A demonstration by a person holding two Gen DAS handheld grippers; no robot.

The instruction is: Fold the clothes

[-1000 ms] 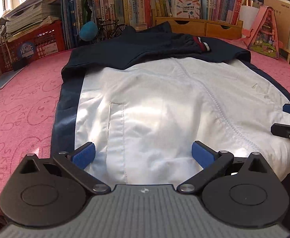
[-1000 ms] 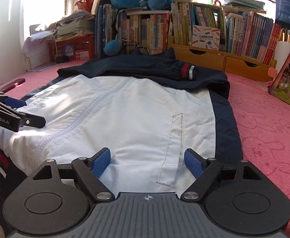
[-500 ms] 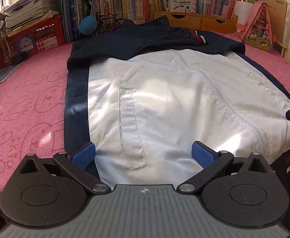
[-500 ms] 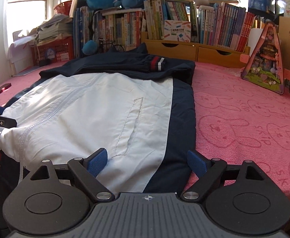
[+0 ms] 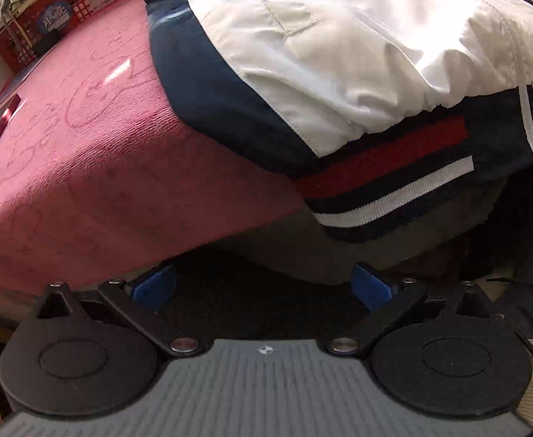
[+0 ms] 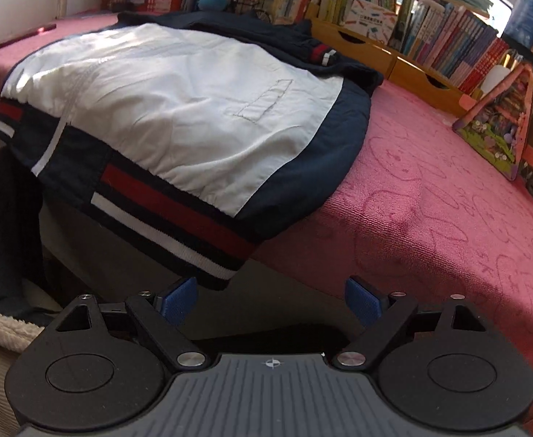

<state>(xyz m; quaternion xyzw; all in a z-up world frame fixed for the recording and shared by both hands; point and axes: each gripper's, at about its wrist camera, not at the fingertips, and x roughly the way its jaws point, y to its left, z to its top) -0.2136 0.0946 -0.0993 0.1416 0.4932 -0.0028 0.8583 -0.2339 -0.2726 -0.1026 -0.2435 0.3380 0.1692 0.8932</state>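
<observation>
Left gripper [image 5: 263,287] and right gripper [image 6: 270,298], both black two-finger tongs with blue pads, stand released and empty at the bottom of their frames, just below the red-white-navy striped knit hem [image 6: 179,215] that overhangs the table edge, probably placed to take its two corners. White-and-navy zip jacket [image 6: 179,109] lies flat, filling frame centre on the pink rabbit-print tablecloth [image 6: 430,200]. Upper left, a red plastic crate [image 5: 48,25] holds stacked papers; upper right, wooden drawers [image 6: 426,80] carry upright books.

The top of the jacket [image 5: 357,54] is cut off by the edge. Book [image 6: 448,36] titles are too small to be read.
</observation>
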